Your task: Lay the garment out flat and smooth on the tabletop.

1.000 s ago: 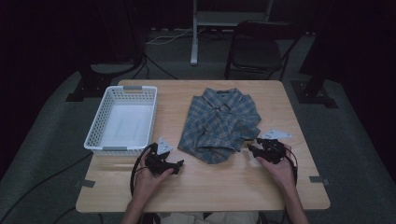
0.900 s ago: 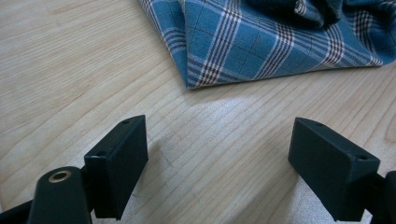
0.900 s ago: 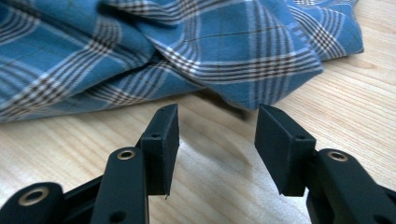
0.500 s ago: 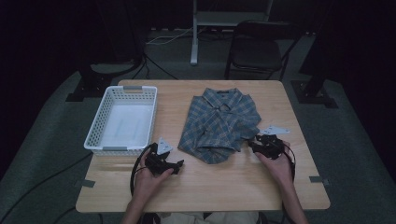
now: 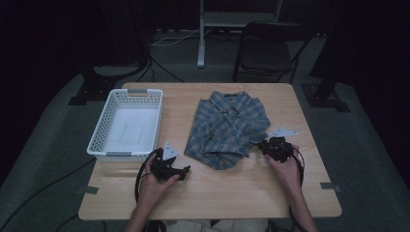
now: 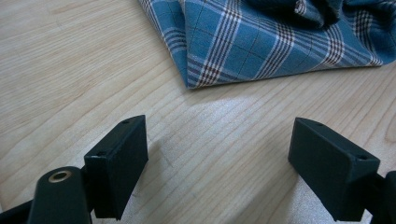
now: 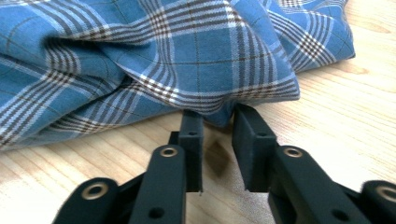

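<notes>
A blue plaid shirt [image 5: 227, 128] lies rumpled and partly folded at the middle of a wooden table [image 5: 212, 193], with a white slotted basket [image 5: 126, 124] well to its left. At the shirt's right edge, the right gripper [image 7: 218, 122] has just been closing its jaws: they stand narrow with a fold of the shirt's hem between their tips, though a gap remains farther back and it is hard to tell whether the pads fully press the cloth. Near the shirt's lower left corner, the left gripper [image 6: 217, 158] rests low over bare wood with its jaws wide apart and nothing between them, the shirt's corner lying just ahead of them. A black folding chair [image 5: 270, 50] stands beyond the shirt, past the table's far edge.
</notes>
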